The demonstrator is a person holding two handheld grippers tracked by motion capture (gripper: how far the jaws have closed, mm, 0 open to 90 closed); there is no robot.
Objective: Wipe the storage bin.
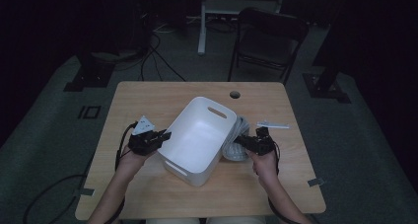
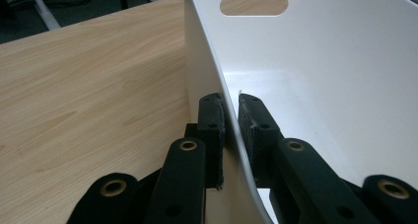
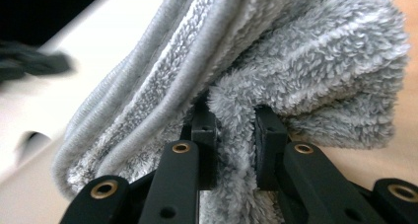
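1. Left gripper reaching in from the left of the white plastic tub with cut-out handles, held level, forearm coming up from the near edge of the light wooden table.
2. In the left gripper view, left gripper clamped on the tub's thin white side wall, one black pad outside, one pad inside, both touching the wall.
3. Right gripper just right of the tub, pointing toward it, hand behind it and forearm coming up from the near edge.
4. In the right gripper view, right gripper squeezed shut on a fold of the fluffy grey towel, soft pile bulging between and around the black pads.
5. Grey towel bunched up against the tub's right outer wall, resting on the table, not inside the tub.
6. White tub sitting turned at a slant near the middle of the table, bottom bare and white, nothing seen inside.
7. Oval handle hole high in the tub's far wall, wood showing through it.
8. Small pale flat thing lying on the table, right of the tub and beyond the right gripper; too small to tell what.
9. Round hole in the table top beyond the tub.
10. Dark folding chair on the floor far behind the tub.
11. No readable words or labels on the tub, towel or grippers.
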